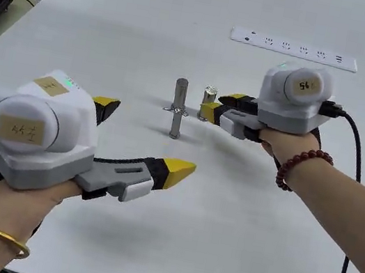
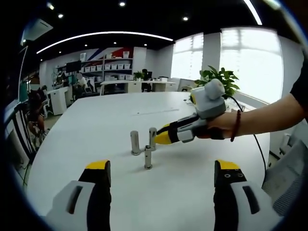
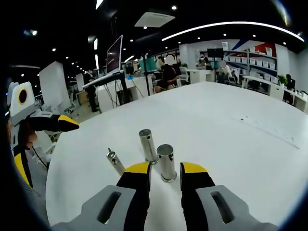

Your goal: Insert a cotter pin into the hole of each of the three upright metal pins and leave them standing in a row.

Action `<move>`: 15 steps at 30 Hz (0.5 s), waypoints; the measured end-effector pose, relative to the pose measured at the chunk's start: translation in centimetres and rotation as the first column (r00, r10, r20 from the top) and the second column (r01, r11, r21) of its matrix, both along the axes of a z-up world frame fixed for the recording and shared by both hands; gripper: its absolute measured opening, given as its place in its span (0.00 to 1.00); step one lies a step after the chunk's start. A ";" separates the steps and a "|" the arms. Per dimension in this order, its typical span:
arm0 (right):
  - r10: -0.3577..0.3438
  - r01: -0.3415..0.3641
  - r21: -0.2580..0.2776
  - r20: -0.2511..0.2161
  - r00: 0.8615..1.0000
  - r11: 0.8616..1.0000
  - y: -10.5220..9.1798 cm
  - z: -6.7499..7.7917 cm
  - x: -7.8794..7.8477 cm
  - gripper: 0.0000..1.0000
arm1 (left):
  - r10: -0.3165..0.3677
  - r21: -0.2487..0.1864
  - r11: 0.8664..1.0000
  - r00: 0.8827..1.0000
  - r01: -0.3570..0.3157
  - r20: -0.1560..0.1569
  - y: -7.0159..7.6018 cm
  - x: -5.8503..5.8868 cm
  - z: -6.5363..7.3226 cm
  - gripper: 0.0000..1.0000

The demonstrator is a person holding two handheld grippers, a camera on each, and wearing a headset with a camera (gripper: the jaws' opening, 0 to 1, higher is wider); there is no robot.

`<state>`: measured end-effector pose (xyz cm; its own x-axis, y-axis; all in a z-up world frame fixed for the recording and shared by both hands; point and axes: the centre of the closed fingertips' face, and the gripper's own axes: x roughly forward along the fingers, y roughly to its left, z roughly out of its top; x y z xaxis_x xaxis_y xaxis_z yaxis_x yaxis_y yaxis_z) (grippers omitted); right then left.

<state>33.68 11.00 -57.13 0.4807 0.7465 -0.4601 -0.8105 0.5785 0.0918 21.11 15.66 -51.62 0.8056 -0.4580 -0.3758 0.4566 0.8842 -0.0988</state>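
Note:
Three metal pins stand upright on the white table [image 1: 152,25]. The nearest pin [image 1: 176,127] [image 2: 148,159] [image 3: 114,161] has a cotter pin [image 1: 176,111] through its top. A bare pin [image 1: 181,88] [image 2: 135,143] [image 3: 147,144] stands right behind it. The third pin [image 1: 209,97] [image 2: 152,138] [image 3: 166,162] stands between the jaws of my right gripper [image 1: 220,104] [image 3: 164,169], with a thin gap showing on each side. My left gripper [image 1: 143,137] [image 2: 162,166] is wide open and holds nothing, a little short of the pins.
A white power strip [image 1: 293,48] lies at the far side of the table. A black cable [image 1: 354,209] trails from the right gripper down the right side. Desks, shelves and people fill the room beyond the table edge.

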 end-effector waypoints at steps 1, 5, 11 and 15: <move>0.000 0.000 -0.001 0.001 1.000 1.000 0.0 -0.1 0.1 0.18 | 0.001 0.001 1.000 1.000 -0.001 0.000 0.0 0.0 -0.1 0.89; -0.009 0.009 -0.005 -0.009 1.000 1.000 0.5 -0.5 0.3 0.17 | 0.009 0.028 1.000 1.000 -0.010 0.024 0.4 0.2 -0.4 0.90; -0.011 0.011 -0.014 -0.006 1.000 1.000 1.1 -0.7 0.5 0.15 | 0.025 0.025 0.999 1.000 -0.025 0.010 0.8 0.4 -0.6 0.91; -0.017 0.017 -0.014 -0.011 1.000 1.000 1.3 -0.7 0.6 0.13 | 0.038 0.034 0.999 0.999 -0.038 -0.007 1.0 0.4 -0.9 0.91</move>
